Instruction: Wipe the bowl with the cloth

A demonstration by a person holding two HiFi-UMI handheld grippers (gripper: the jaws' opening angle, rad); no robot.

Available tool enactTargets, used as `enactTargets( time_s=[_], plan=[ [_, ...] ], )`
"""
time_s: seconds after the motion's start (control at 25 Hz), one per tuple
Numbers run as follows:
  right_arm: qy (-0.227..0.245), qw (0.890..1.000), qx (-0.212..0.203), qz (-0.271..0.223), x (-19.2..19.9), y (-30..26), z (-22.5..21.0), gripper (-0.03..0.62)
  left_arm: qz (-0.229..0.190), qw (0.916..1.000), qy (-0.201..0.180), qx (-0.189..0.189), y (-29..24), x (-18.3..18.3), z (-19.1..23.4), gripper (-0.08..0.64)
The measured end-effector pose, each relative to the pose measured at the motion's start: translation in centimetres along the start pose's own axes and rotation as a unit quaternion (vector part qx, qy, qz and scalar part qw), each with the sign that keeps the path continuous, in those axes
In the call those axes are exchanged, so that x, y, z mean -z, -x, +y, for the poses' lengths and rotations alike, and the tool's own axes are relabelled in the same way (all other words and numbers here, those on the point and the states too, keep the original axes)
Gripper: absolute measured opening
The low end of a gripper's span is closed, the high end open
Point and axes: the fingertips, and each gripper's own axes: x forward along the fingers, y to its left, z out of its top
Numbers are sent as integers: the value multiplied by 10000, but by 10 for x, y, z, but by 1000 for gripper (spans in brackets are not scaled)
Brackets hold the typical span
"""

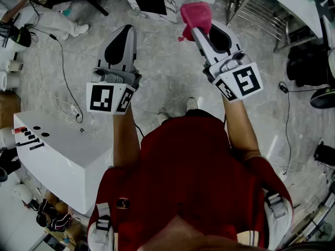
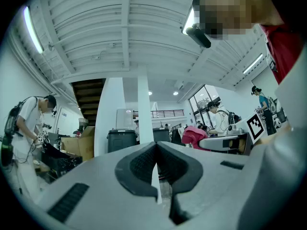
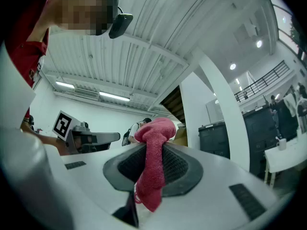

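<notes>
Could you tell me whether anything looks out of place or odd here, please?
Yes: no bowl shows in any view. The right gripper clamps the pink cloth in its jaws above the floor, while the left gripper is shut on nothing.

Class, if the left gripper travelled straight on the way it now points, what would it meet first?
Nothing close: the left gripper points into open room. The first thing in line is probably the white pillar far ahead, though depth is unclear.
</notes>
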Motion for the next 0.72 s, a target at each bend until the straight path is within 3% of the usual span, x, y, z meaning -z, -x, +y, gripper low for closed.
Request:
enactTargets(
  time_s=[0.48,0.72],
  plan=[
    [-224,9995,-188,-142,1,12,-75,80,70,9998,-94,-170,-67,10,-29,6],
    [-365,9993,-95,-85,16,2,-112,80,225,9993,-62,-286,-92,24,-13,6]
  ],
)
